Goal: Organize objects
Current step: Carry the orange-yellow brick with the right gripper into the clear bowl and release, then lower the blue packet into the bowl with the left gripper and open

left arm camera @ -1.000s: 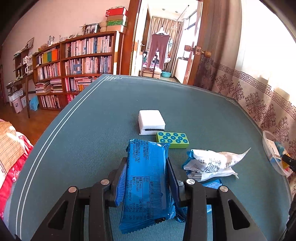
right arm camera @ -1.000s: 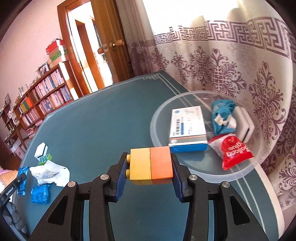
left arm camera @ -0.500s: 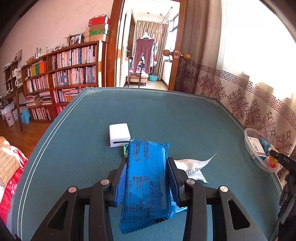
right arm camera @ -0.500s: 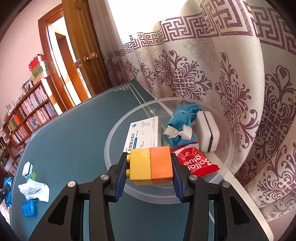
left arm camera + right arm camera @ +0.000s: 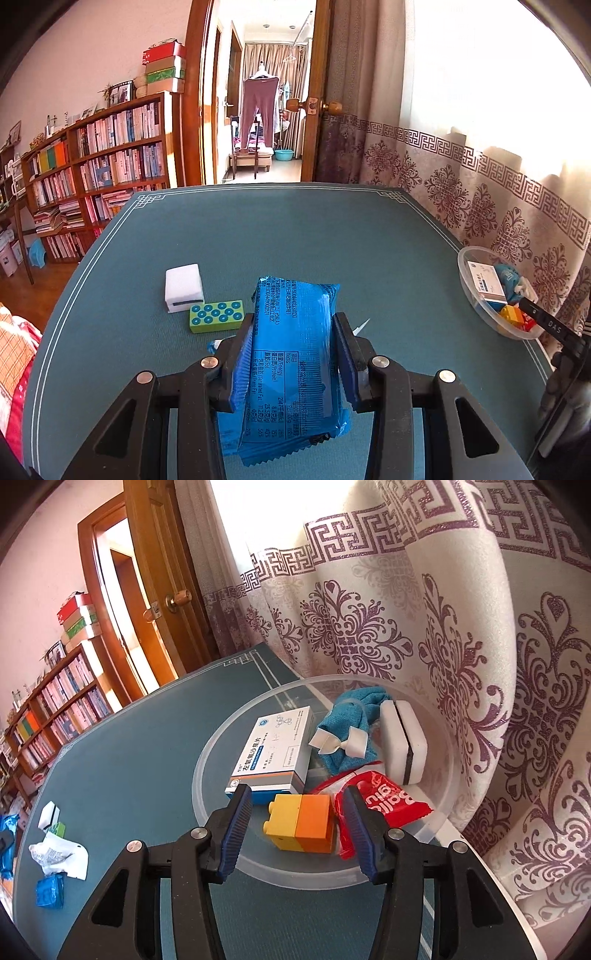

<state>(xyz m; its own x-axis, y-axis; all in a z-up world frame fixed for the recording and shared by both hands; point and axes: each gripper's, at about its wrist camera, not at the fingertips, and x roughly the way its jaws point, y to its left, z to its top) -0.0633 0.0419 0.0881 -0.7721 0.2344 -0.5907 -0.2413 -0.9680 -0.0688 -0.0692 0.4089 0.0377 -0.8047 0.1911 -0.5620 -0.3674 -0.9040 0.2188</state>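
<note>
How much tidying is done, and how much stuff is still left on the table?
Done: the clear bowl already holds a medicine box, blue cloth, white sponge and red packet.

In hand: the right gripper is opening, and the yellow-orange block sits free in the bowl. The left gripper holds a blue snack pack.

Left: another white sponge, green block, crumpled white wrapper, small blue packet.

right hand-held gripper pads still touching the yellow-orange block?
Apart. The right wrist view shows the right hand-held gripper opening, with a gap on each side of the yellow-orange block, which sits in the clear bowl.
</note>
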